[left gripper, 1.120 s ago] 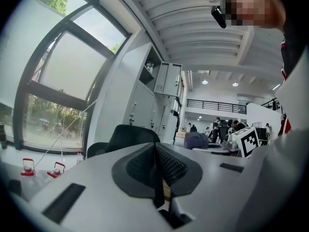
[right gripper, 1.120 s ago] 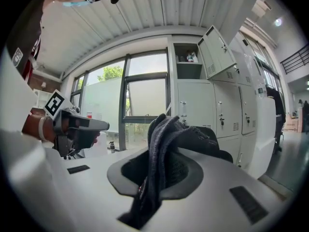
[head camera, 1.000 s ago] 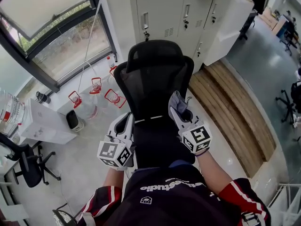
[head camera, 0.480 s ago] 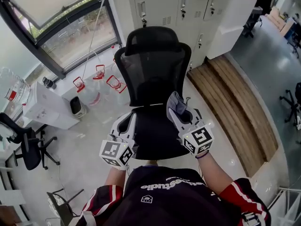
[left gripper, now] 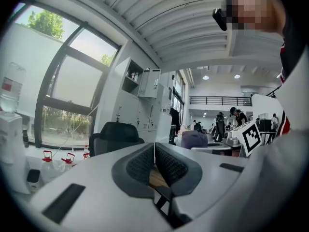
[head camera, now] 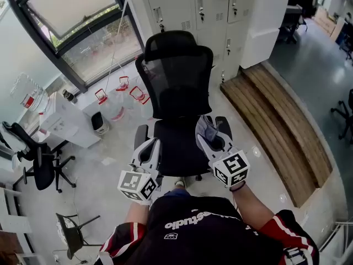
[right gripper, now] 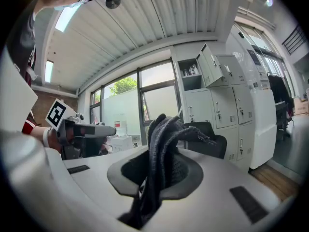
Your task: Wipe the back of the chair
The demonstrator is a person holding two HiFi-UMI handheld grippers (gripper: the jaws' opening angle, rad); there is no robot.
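The only legible writing is white lettering ending in "studio" on the person's dark top (head camera: 185,224); the rest of the word cannot be read. The marker cube (head camera: 136,185) on the left tongs and the marker cube (head camera: 231,169) on the right tongs carry black-and-white square codes but no words. The left tongs (left gripper: 154,153) are pressed together, their ribbed pads meeting with nothing between them. The right tongs (right gripper: 157,173) are clamped on a dark grey cloth (right gripper: 161,134), which rises in folds from between the pads and flops forward. The black mesh-backed chair (head camera: 176,87) stands on the pale floor (head camera: 105,164) straight ahead of the person, facing them. Its seat lies between and below the two sets of tongs in the head view, and its backrest and headrest rise beyond their tips. The cloth is held near the seat's right edge, apart from the backrest. Behind the chair are grey lockers (head camera: 209,10), to its left a window (head camera: 77,26) and clear water jugs with red handles (head camera: 118,106), and to its right a low wooden platform (head camera: 276,126).
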